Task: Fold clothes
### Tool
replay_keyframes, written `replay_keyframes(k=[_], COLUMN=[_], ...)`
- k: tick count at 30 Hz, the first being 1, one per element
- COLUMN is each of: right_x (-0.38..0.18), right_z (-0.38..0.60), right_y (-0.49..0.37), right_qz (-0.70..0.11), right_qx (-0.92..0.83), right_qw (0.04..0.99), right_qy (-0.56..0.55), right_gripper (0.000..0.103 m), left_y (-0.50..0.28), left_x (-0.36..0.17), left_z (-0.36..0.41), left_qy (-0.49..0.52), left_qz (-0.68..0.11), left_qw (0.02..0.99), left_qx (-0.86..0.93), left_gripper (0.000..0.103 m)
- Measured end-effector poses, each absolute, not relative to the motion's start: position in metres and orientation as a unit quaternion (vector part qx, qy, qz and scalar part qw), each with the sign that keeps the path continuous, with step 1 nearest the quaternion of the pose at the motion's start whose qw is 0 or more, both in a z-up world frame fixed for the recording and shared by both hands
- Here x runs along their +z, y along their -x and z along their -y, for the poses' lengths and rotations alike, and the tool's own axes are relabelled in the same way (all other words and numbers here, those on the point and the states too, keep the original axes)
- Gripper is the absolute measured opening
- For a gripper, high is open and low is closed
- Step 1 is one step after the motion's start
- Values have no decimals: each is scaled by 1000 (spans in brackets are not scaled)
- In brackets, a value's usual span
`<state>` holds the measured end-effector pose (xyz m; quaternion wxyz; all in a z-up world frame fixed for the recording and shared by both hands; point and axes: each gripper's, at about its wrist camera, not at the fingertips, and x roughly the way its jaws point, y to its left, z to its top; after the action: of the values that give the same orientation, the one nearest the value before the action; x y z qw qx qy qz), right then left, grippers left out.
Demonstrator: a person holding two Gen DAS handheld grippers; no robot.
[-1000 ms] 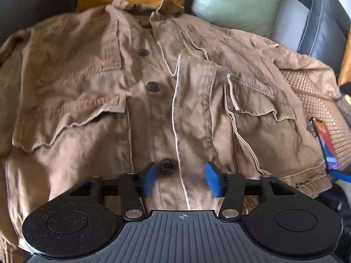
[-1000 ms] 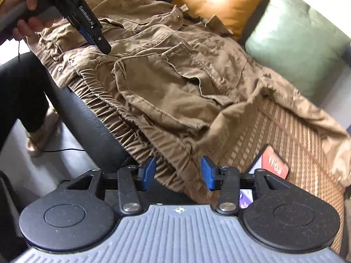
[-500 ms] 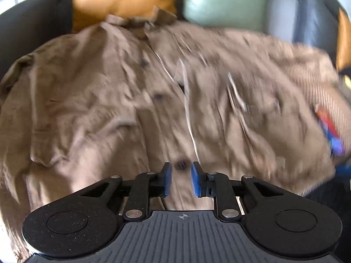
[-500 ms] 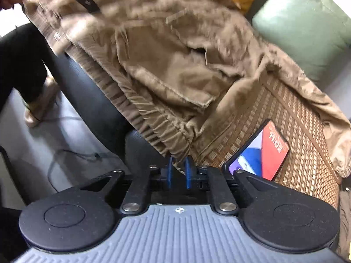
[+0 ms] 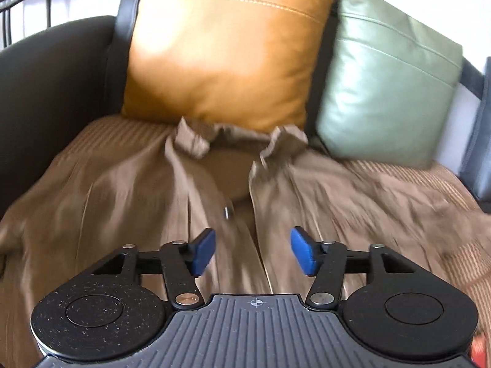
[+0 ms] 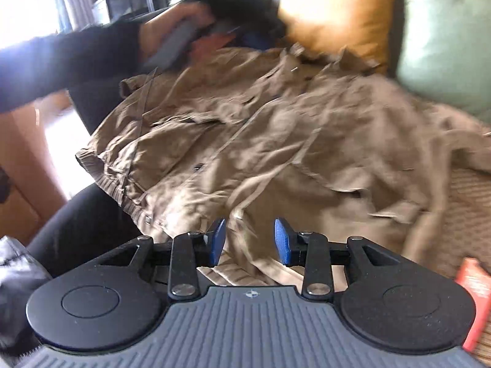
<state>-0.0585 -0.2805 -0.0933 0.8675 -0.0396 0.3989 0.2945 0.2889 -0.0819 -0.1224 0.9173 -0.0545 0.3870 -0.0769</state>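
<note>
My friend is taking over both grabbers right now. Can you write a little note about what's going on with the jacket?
Left gripper: open, nothing between the jaws, which have just been opening; it is up by the jacket's collar.
Right gripper: open, jaws just been opening, nothing pinched; it is at the hem.
Brown jacket: spread front-up on the sofa mat, collar toward the orange cushion and green cushion, sleeves out to the sides.
Done: laid out flat.
Left: no fold shows yet, so likely all folding.

Sofa seat, woven mat on top.
The brown jacket (image 6: 276, 141) sprawls across the mat (image 5: 122, 128); orange cushion (image 5: 227, 49) and green cushion (image 5: 389, 86) lean behind.
</note>
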Motion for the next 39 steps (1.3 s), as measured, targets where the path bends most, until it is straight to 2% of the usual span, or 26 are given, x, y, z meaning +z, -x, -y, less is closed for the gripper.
replay_keyframes(k=[2,7,13,14,15,16,17,18,24,29,31,33,34,36,38,39], right_x=[-106,-131,-139,-140,-140,-140,-139,-139,-139,-140,-140,-140,-140,-139,-136,-134], right_z=[275,283,295,296,296,296,297,297,296,298,298,297,296,295,293,292], right_y=[46,17,5,4,4,3,2,1,1,-1,0,1,1,2,2,2], right_qz=[-410,-438,-441,-442,-442,-443,-444,-445,-449,-453,-452,-452,-452,-455,-458,-462], right_qx=[310,336,348,351,353,354,356,357,358,364,366,368,367,368,369,370], right_qw=[857,833,824,822,821,820,819,818,816,811,810,811,811,809,807,805], right_qy=[23,-42,-75,-75,-73,-73,-73,-73,-70,-74,-69,-62,-61,-56,-51,-50], right_gripper=[40,40,41,41,41,41,41,41,44,45,45,45,45,48,53,55], left_y=[-322,-388,-414,-417,-419,-422,-423,-425,-431,-446,-447,-444,-442,-434,-421,-414], left_x=[-131,-169,-198,-200,-203,-205,-205,-204,-183,-214,-224,-222,-215,-192,-159,-143], left_z=[82,93,110,111,113,114,115,116,125,135,138,141,139,128,108,95], left_qy=[57,45,23,23,24,26,26,26,7,4,-8,-28,-34,-35,-25,-19], left_qz=[-389,-418,-426,-425,-428,-434,-435,-434,-373,-391,-398,-400,-401,-396,-374,-361], left_qw=[916,904,899,899,897,894,893,894,921,918,915,915,914,916,925,930], left_qx=[-80,-78,-96,-99,-103,-108,-109,-107,-109,-66,-56,-47,-47,-58,-70,-69], left_gripper=[75,75,75,71,58,8,1,0,0,0,4,17,39,45,60,62])
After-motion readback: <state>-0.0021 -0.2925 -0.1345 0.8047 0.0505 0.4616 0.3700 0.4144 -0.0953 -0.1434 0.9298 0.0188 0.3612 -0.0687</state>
